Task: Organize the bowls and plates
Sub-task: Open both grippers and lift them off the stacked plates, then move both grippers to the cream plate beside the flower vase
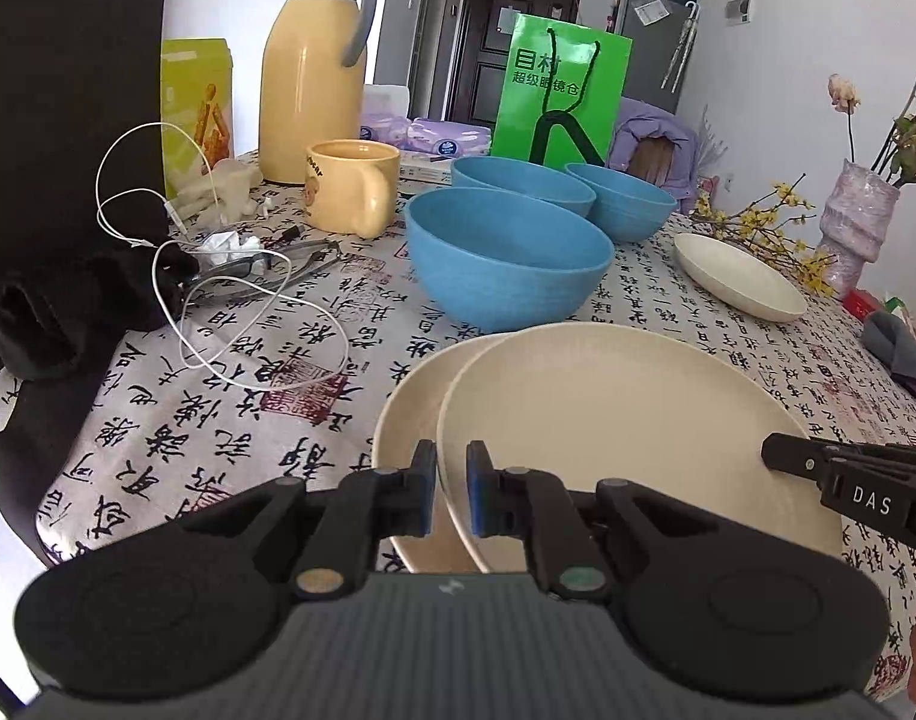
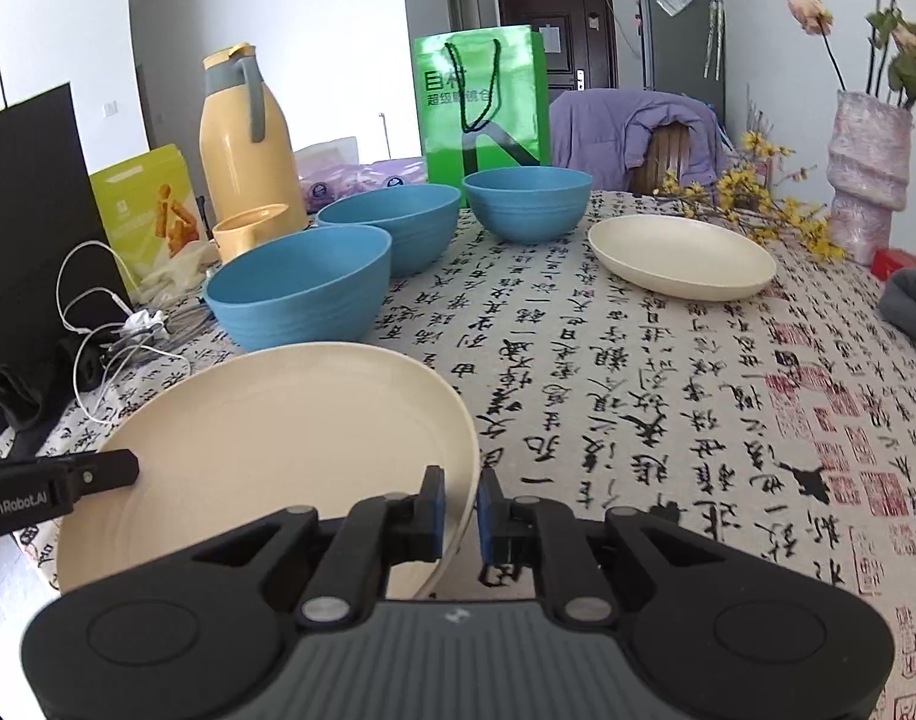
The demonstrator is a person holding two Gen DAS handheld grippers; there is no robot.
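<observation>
pinching the top plate [image 1: 608, 420] at opposite rims, left gripper [image 1: 452, 495] and right gripper [image 2: 461, 510] should lower it level, centred on the plate [image 1: 410, 420] at lower centre.

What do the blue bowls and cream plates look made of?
Blue bowls: matte, faintly speckled with ribbed sides, probably plastic or wheat-straw composite. Cream plate gripped by both grippers: same dull, even surface without ceramic glaze shine, likely the same material, though I can't be sure.
</observation>
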